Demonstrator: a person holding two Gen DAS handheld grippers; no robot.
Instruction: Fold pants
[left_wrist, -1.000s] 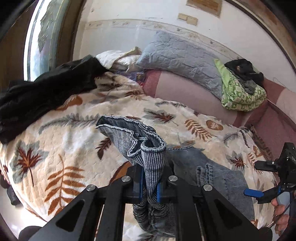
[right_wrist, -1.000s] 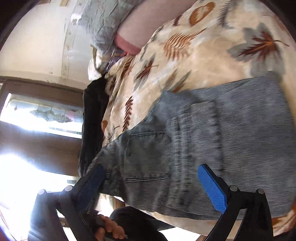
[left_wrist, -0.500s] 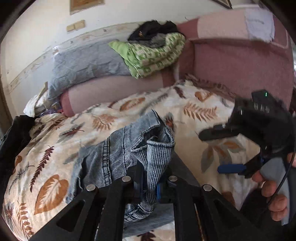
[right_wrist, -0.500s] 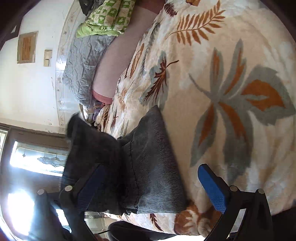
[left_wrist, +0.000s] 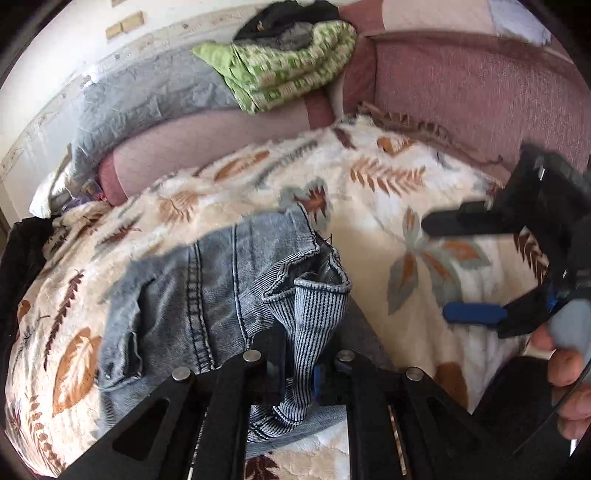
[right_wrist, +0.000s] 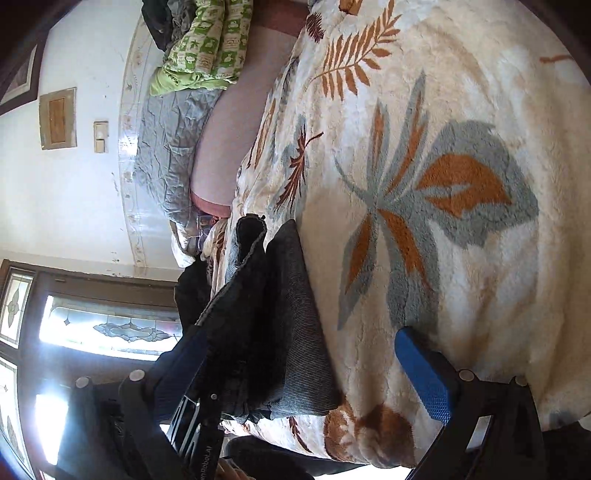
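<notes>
Blue-grey denim pants (left_wrist: 207, 295) lie bunched on a cream leaf-patterned blanket (left_wrist: 388, 192). My left gripper (left_wrist: 299, 369) is shut on a ribbed fold of the pants, which stands up between its fingers, with the rest spread to the left. At the right edge of the left wrist view, my right gripper (left_wrist: 454, 269) hangs open over bare blanket, held by a hand (left_wrist: 565, 365). In the right wrist view the right gripper (right_wrist: 303, 350) is wide open. The pants (right_wrist: 291, 280) rise dark between its left finger and the middle, while its blue right pad (right_wrist: 421, 373) is over the blanket (right_wrist: 443, 110).
A pink sofa back (left_wrist: 461, 85) rims the far side. On it rest a green patterned cloth (left_wrist: 291, 70) and a grey pillow (left_wrist: 147, 99). A black garment (left_wrist: 18, 266) lies at the left edge. A bright window (right_wrist: 110, 328) is behind.
My left gripper has swung across the blanket toward the sofa corner, carrying the pants fold with it. My right gripper has moved off the pants to above bare blanket and stayed open.
</notes>
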